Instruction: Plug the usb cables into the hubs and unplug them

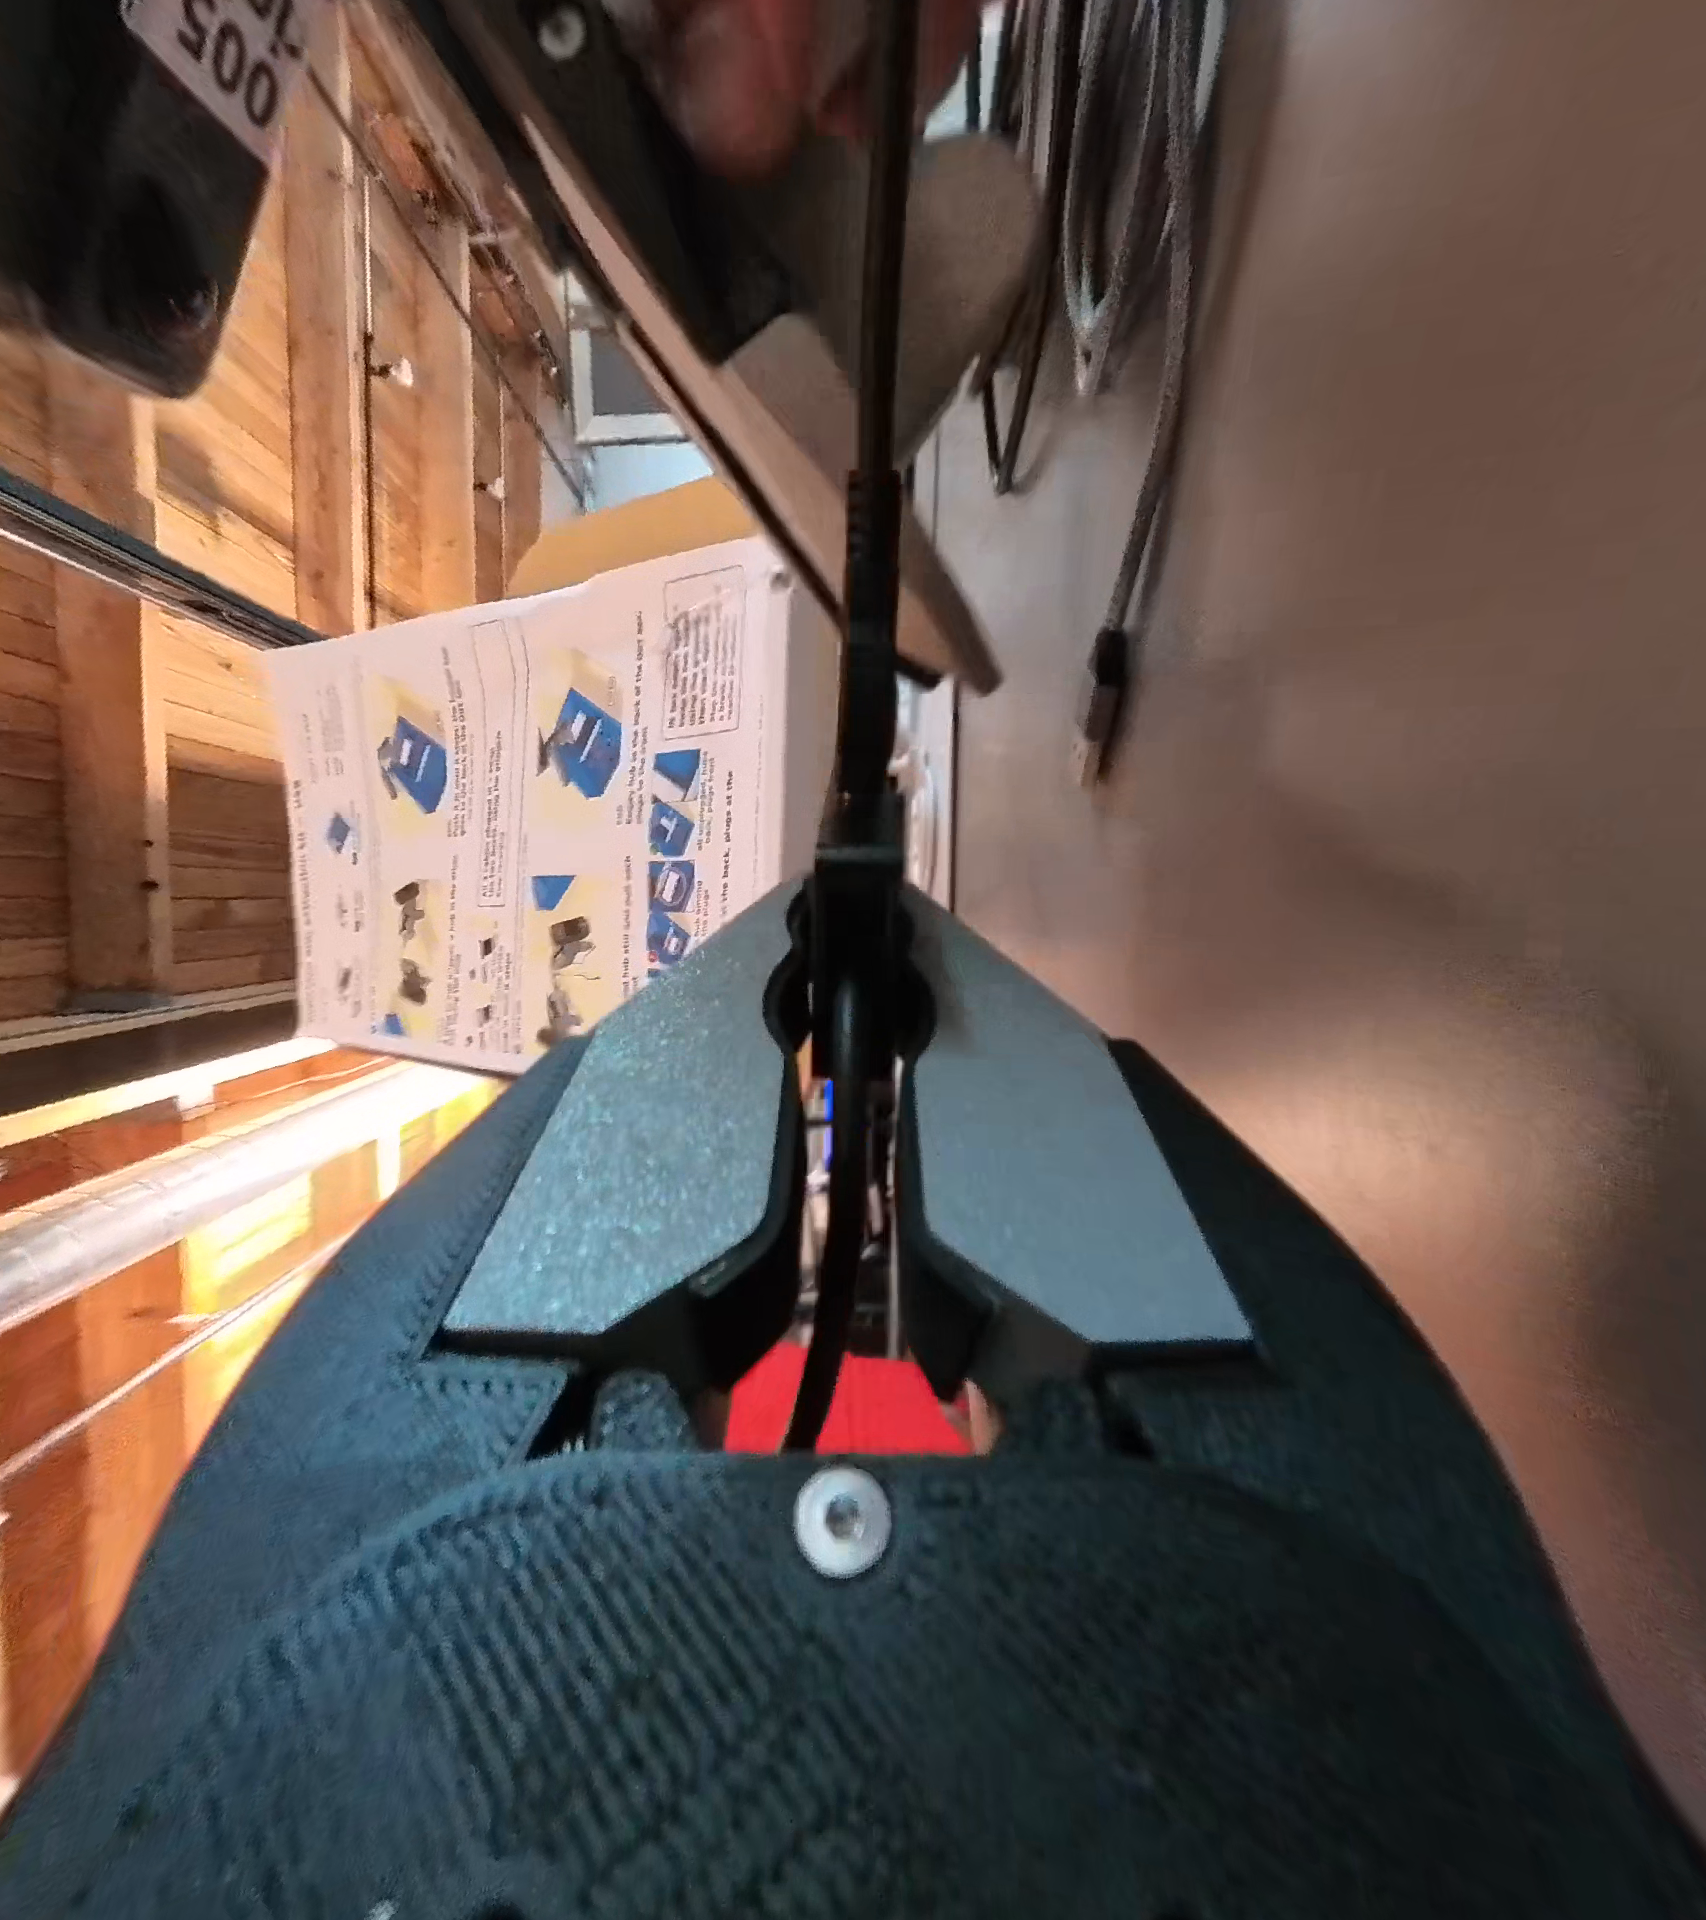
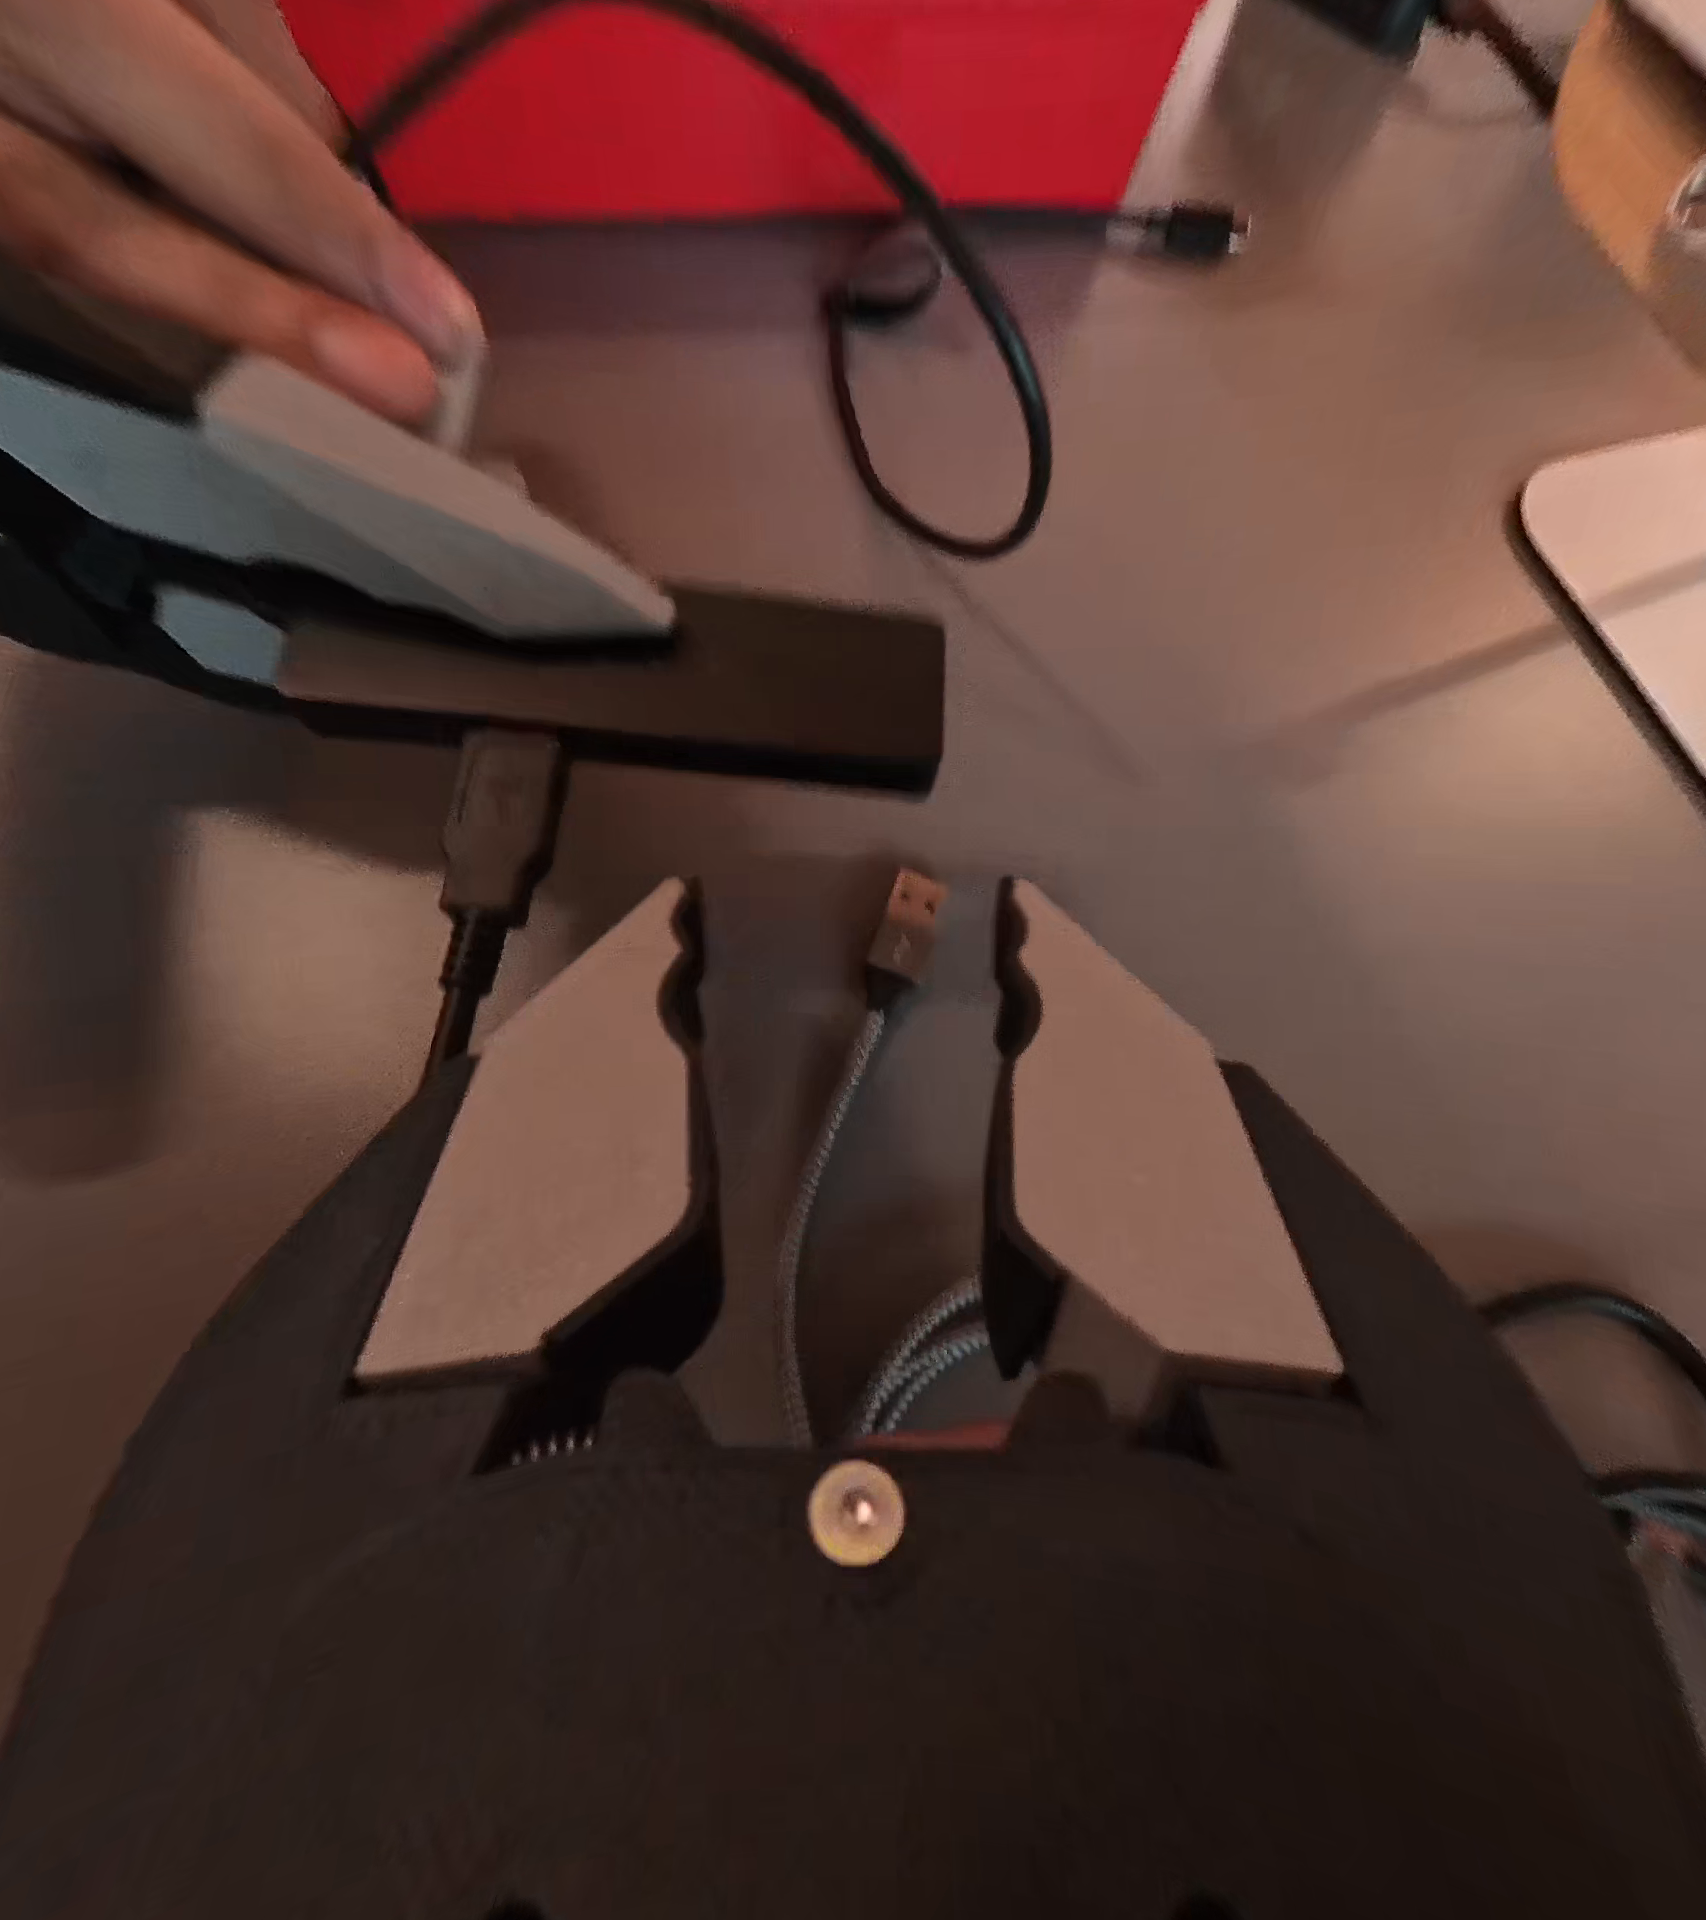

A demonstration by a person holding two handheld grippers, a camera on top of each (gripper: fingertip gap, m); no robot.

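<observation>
My left gripper (image 1: 851, 914) is clamped on the black hub (image 2: 714, 686), which already carries one black plug (image 2: 501, 831). My right gripper (image 2: 849, 914) hangs wide open and empty over the braided cable's plug (image 2: 903, 930) on the table (image 2: 1244, 831). I judge I'm at pickup: next I must close squarely on that plug, then line it up with a free port.

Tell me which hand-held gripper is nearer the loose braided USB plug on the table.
Right. The right hand-held gripper is open, its fingers either side of the braided USB plug. The left hand-held gripper clamps the black hub, farther off.
</observation>
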